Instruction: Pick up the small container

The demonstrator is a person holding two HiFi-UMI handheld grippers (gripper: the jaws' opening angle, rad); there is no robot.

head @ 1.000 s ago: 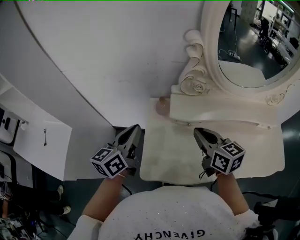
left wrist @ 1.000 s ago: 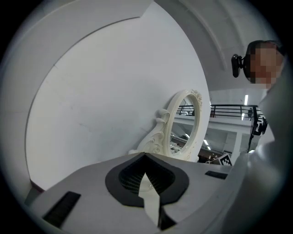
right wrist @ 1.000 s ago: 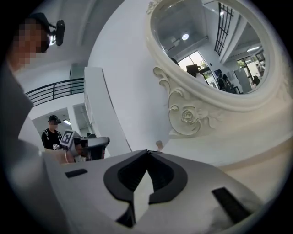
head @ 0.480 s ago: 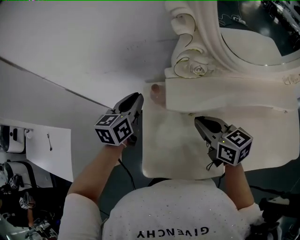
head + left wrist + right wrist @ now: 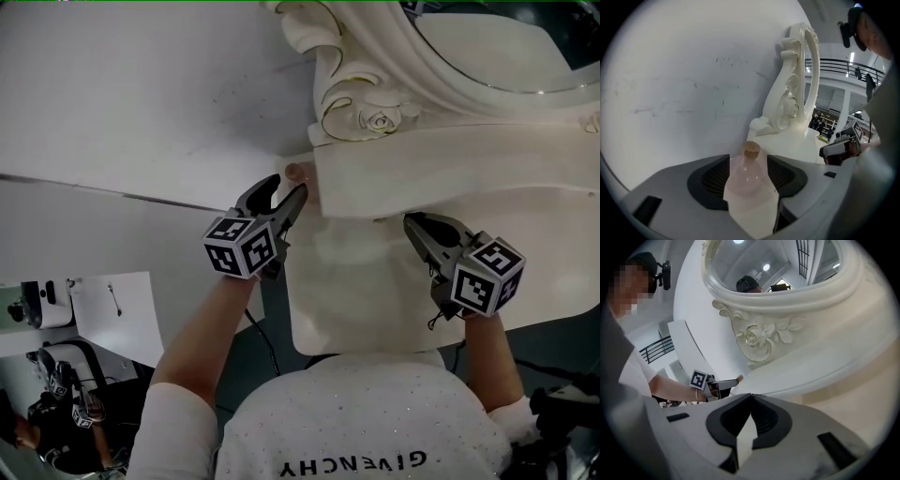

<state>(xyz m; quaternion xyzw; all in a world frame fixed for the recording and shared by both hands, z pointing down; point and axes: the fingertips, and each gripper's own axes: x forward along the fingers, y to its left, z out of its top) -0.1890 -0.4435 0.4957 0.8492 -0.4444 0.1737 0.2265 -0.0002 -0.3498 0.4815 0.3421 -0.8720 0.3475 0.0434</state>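
The small container (image 5: pixel 296 172) is a clear, round-bellied bottle with a cork. It stands at the back left corner of the cream dressing table (image 5: pixel 375 291), against the raised shelf (image 5: pixel 422 187). My left gripper (image 5: pixel 287 190) reaches up to it, and its jaws are opening. In the left gripper view the bottle (image 5: pixel 749 168) stands upright on the tabletop between the two pads of the left gripper (image 5: pixel 747 159), which do not press on it. My right gripper (image 5: pixel 413 224) hovers over the table's right half. The right gripper (image 5: pixel 751 396) is shut with nothing in it.
An ornate carved mirror frame (image 5: pixel 361 103) rises from the shelf right behind the bottle. The white wall (image 5: pixel 141 84) runs along the back and left. The table's left edge (image 5: pixel 287 281) drops to a dark floor.
My left gripper has moved forward to the table's back left corner and its jaws have spread around the bottle. The right gripper has stayed shut over the table.
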